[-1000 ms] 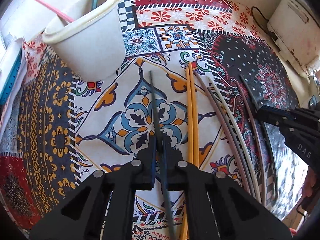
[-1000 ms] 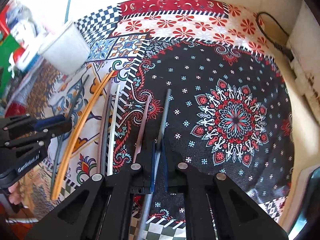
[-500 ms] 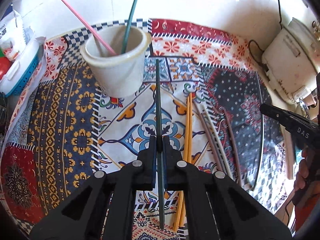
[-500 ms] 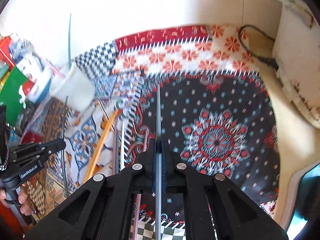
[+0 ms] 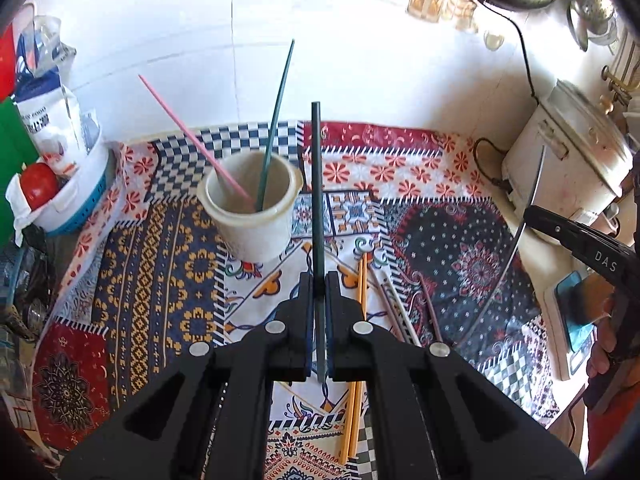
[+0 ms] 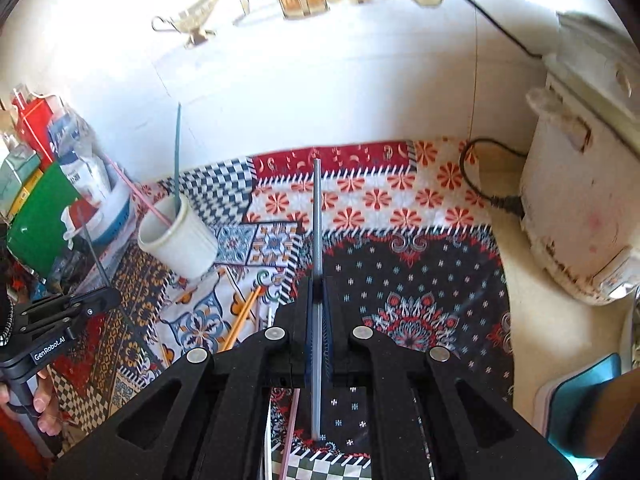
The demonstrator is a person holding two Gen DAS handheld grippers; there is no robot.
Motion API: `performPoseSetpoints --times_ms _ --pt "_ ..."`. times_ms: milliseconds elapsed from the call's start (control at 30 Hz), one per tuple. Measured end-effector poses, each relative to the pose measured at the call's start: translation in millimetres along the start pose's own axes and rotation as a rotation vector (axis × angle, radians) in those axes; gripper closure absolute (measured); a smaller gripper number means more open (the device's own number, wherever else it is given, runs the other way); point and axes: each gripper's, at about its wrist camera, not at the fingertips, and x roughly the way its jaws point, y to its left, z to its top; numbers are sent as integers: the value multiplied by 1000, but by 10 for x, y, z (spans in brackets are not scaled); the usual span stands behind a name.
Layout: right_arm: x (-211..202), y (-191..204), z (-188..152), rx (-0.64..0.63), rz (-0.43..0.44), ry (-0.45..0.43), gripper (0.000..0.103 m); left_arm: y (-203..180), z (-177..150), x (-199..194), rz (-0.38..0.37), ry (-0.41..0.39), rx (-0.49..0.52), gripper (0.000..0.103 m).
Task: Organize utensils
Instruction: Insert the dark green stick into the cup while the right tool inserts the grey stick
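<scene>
the left hand-held gripper [image 5: 319,292] was squeezed tight on a dark green stick [image 5: 317,184], held up above the table [image 5: 168,264] near the white cup [image 5: 252,216]. a pink stick [image 5: 192,140] and a teal stick [image 5: 276,120] stood inside the cup. the right hand-held gripper [image 6: 317,296] was squeezed tight on a grey stick [image 6: 316,220], lifted over the dark part of the cloth [image 6: 420,280]. two orange sticks [image 5: 362,280] lay flat on the cloth beside more sticks [image 5: 396,304].
</scene>
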Motion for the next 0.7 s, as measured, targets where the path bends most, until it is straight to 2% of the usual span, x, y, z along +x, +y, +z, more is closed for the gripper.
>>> performPoseSetpoints --times_ms 200,333,433,567,667,700 --pt "-209 98 193 -26 9 -83 103 22 145 -177 1 -67 -6 100" --pt "-228 158 272 -52 18 -98 103 29 211 -254 5 -96 -4 100" --pt "-128 166 253 -66 9 -69 103 38 231 -287 8 -105 -7 100" --pt "121 79 213 -56 13 12 101 55 245 -292 7 -110 -10 100" --pt "408 -88 228 -6 -10 95 90 72 271 -283 8 -115 -13 100" --pt "496 -137 242 3 -24 114 83 78 279 -285 6 -118 -16 100"
